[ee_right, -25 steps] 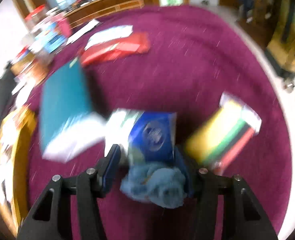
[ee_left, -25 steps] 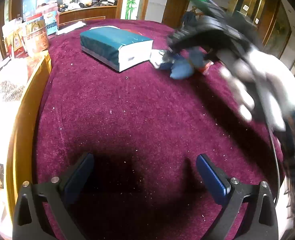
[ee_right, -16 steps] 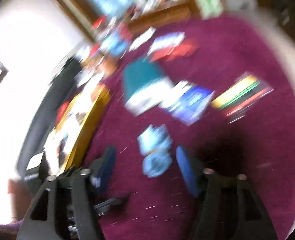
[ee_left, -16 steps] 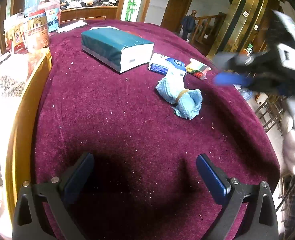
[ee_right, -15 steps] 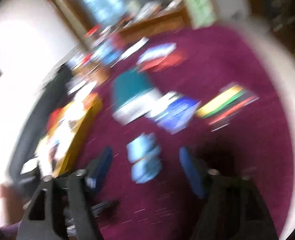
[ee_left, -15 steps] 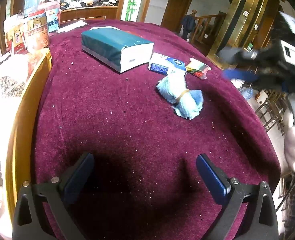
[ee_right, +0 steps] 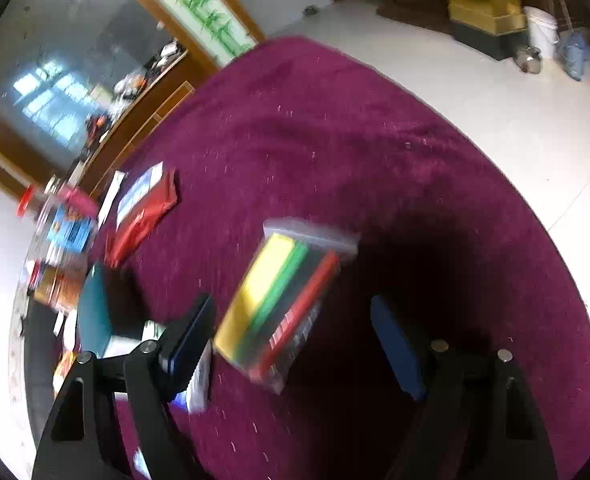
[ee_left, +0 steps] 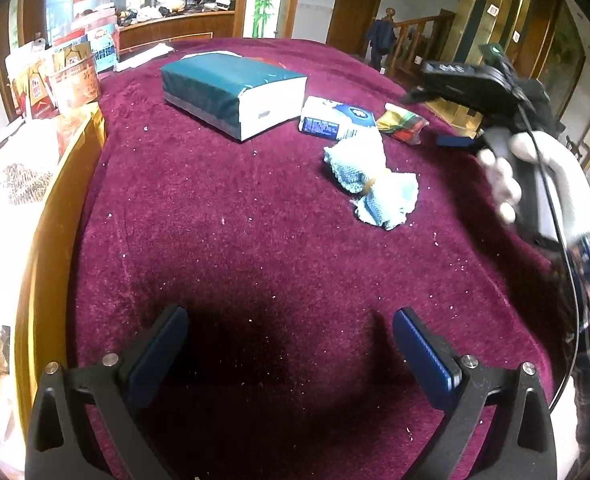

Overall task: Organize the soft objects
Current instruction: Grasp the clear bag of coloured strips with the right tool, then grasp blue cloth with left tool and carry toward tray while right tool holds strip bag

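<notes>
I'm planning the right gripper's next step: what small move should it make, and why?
Probably lower the right gripper straight down around the striped packet. Its jaws are open and empty, and the packet lies flat on the maroon cloth between the fingers, not yet touched. The view is blurred, so settle first.

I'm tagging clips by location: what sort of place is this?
Probably a large home's hall: a big round table under a maroon cloth, a wooden staircase, and snack packages piled alongside.
</notes>
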Motion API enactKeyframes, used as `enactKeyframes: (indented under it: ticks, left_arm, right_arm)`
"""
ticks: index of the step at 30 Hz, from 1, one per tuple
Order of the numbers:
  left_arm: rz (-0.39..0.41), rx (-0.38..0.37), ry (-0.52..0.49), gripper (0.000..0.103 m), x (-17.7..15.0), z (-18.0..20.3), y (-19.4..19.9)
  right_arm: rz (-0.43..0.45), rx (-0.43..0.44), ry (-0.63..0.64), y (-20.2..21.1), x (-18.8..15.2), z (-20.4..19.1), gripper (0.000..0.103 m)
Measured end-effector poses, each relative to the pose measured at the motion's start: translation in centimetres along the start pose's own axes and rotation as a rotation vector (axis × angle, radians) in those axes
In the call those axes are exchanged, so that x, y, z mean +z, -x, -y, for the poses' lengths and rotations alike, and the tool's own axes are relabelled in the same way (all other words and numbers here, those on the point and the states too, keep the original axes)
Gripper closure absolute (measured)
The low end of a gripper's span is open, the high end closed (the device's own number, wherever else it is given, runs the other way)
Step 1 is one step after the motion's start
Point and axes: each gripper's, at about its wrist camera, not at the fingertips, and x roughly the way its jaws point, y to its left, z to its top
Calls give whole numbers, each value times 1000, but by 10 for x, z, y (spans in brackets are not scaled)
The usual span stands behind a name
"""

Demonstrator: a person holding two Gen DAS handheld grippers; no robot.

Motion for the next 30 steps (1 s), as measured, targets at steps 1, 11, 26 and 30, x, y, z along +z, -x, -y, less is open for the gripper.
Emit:
enactKeyframes:
  ticks: [1,11,26,30]
  left_arm:
    - [-2,5,-3,1,0,0,0]
    - [-18,46,-28,1,0,6,-4]
    - [-68,97,-57,1,3,11,-8]
    - [-70,-47,115,1,27,-2,-11]
  right_arm:
    - [1,5,4,-4,0,-3,24]
    - [12,-217,276,-20,-13,-42,42]
    - [0,-26,196,18,-35,-2,57]
    - [2,-26,200,17,-36,-3,57]
